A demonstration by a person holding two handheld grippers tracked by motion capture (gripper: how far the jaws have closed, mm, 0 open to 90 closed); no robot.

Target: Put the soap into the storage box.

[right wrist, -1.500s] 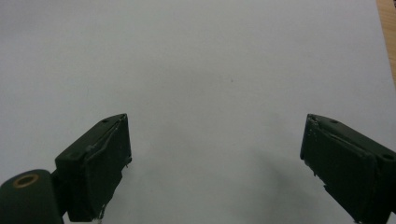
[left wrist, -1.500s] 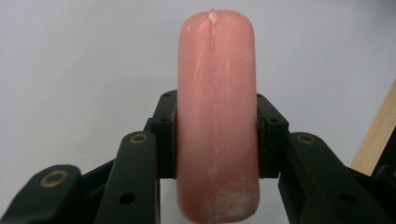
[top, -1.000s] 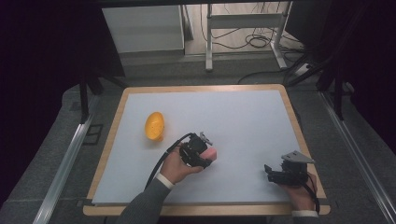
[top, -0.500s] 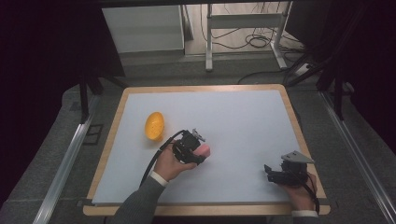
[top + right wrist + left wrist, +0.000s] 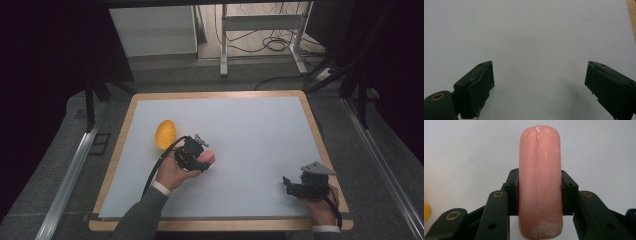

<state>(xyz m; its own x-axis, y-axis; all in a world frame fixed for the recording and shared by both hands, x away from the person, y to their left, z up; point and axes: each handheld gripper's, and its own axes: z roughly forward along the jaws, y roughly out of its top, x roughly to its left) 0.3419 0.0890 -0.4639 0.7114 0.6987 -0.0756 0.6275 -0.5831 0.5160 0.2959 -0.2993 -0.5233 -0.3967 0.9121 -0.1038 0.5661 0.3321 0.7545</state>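
Observation:
My left gripper [image 5: 204, 161] is shut on a pink sausage-shaped piece [image 5: 208, 158] and holds it just above the white sheet left of centre. In the left gripper view the pink piece [image 5: 539, 185] stands upright, pinched between the two black jaws at its middle. An orange oval object [image 5: 164, 134] lies on the sheet to the upper left of that gripper, a short gap away; its yellow edge [image 5: 426, 211] peeks in at the left. My right gripper [image 5: 288, 185] rests near the front right corner, open, with only bare white sheet between its fingers [image 5: 477, 87].
The white sheet [image 5: 250, 130] covers a wooden-edged table [image 5: 215, 94]. Beyond the far edge stand a pale cabinet [image 5: 152, 30] and a metal frame with cables [image 5: 260, 30]. Metal rails [image 5: 70, 170] run along both sides.
My left gripper has carried the pink piece leftward and slightly away, closer to the orange object. The right gripper has stayed in place.

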